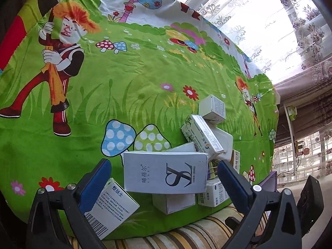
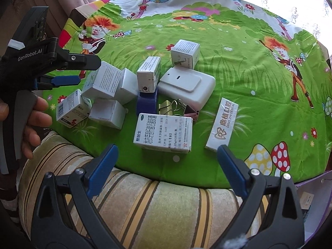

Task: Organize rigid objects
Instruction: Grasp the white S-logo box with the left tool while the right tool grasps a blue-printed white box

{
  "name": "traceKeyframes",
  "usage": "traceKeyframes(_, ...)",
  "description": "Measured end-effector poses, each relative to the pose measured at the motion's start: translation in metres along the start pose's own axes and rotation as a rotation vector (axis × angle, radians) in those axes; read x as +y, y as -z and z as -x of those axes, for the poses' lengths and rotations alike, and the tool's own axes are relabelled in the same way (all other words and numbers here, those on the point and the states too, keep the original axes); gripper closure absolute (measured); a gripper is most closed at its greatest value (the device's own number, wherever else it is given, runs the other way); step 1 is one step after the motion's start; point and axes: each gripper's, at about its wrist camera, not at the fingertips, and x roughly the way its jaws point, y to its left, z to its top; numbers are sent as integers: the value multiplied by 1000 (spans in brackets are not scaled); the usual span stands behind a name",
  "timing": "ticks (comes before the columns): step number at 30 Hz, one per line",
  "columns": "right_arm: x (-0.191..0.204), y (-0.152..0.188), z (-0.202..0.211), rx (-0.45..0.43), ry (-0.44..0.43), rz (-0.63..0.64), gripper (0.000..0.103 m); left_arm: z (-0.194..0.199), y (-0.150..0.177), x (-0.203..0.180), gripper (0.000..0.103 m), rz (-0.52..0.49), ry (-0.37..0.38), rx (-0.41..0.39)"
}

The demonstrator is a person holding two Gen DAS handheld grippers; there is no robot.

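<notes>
Several small cardboard boxes lie in a loose pile near the front edge of a table with a green cartoon cloth (image 2: 238, 66). My left gripper (image 1: 166, 176) is open, its blue fingers either side of a grey-white box with a large logo (image 1: 164, 174). A barcoded white box (image 1: 112, 207) leans by its left finger. In the right wrist view my right gripper (image 2: 167, 157) is open and empty, just short of a white medicine box (image 2: 164, 132). A dental box (image 2: 223, 124), a white plastic case (image 2: 188, 85), binder clips (image 2: 178, 106) and a blue object (image 2: 146, 102) lie beyond.
A striped cushion (image 2: 145, 203) sits below the table's front edge. The left gripper (image 2: 56, 66) and the person's hand (image 2: 35, 120) show at the left of the right wrist view. Lace curtains and a window (image 1: 269, 20) stand behind the table.
</notes>
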Motion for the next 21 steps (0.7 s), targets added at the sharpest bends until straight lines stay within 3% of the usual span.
traceKeyframes(18, 5, -12, -28, 36, 61, -11, 5, -19, -1, 0, 0, 7, 4, 49)
traceKeyframes(21, 6, -12, -28, 36, 61, -5, 16, -20, -1, -1, 1, -10, -9, 47)
